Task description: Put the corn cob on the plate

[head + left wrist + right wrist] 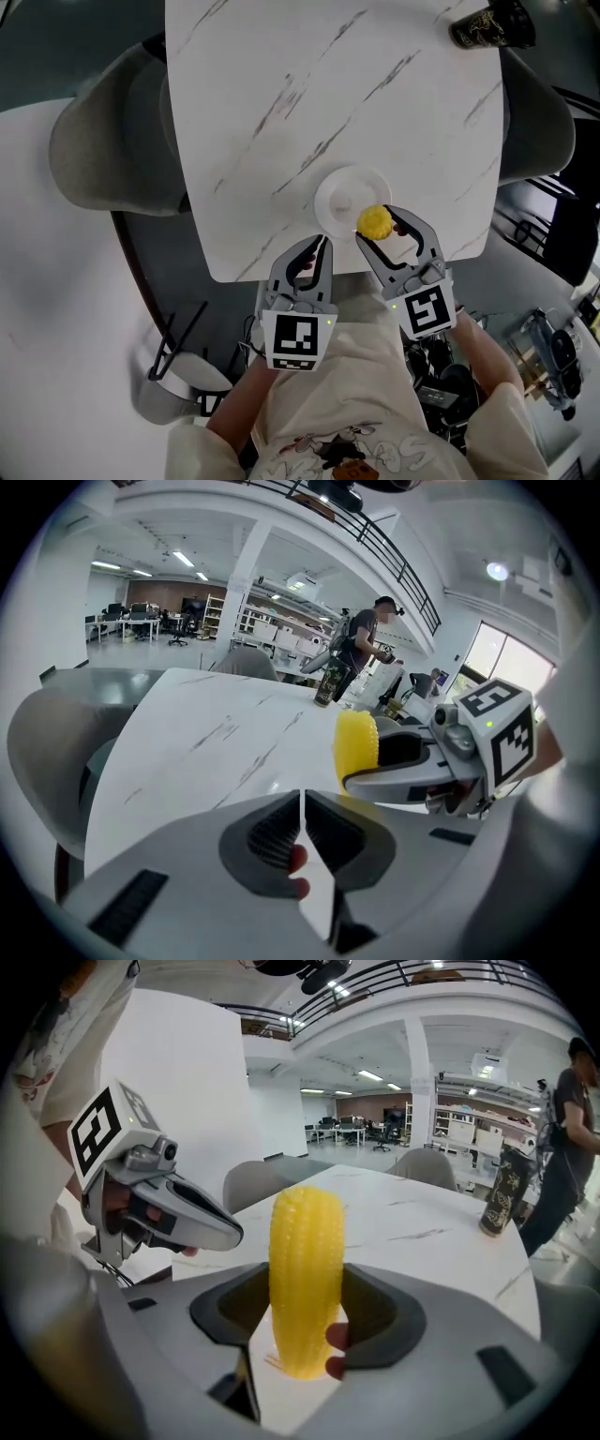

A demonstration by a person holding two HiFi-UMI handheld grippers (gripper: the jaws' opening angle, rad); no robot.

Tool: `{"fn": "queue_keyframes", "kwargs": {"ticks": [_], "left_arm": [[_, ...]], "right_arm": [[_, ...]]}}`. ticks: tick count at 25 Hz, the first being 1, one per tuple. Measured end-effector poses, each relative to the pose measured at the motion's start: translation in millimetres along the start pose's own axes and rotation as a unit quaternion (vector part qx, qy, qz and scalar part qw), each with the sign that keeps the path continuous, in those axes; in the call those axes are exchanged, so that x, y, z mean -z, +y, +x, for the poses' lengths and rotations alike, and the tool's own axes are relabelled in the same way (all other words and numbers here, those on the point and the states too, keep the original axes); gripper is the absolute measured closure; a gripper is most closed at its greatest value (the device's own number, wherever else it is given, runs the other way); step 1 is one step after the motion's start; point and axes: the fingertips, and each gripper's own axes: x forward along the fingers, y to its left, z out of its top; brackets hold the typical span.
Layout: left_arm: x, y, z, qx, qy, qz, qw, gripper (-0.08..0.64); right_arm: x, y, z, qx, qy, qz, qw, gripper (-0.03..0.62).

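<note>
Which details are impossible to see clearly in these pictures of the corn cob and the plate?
1. Whether the yellow corn cob, held in the right gripper, touches the round white plate: in the head view the cob covers the plate's near rim.
2. Print on the dark bottle: too small in the right gripper view, and the head view's top edge cuts the bottle off.

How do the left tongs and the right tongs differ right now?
The left tongs are shut and empty; the right tongs grip the corn cob upright. The right tongs reach over the plate; the left tongs sit beside it, near the table edge. Both carry a marker cube.
</note>
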Motion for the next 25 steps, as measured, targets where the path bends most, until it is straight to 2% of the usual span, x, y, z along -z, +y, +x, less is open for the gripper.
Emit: {"fn": "queue_keyframes", "kwargs": {"ticks": [8,16,21,25], "left_arm": [[17.5,7.4,13.6,-0.013,0.015,0.002,0.9998,0.538],[26.6,5.0,21.3,-0.011,0.028,0.007,0.9995,0.538],[35.4,8.7,24.1,-0.014,0.037,0.004,0.9992,0.538],[43.3,9.7,23.3,-0.019,0.041,-0.005,0.9990,0.538]], "right_arm": [[26.7,-2.4,20.8,-0.016,0.033,-0.010,0.999,0.365],[25.9,6.3,31.8,-0.045,0.061,-0.095,0.993,0.365],[33.2,16.6,44.4,-0.061,0.104,-0.184,0.975,0.365],[40.4,21.7,57.7,-0.083,0.140,-0.226,0.960,0.365]]}}
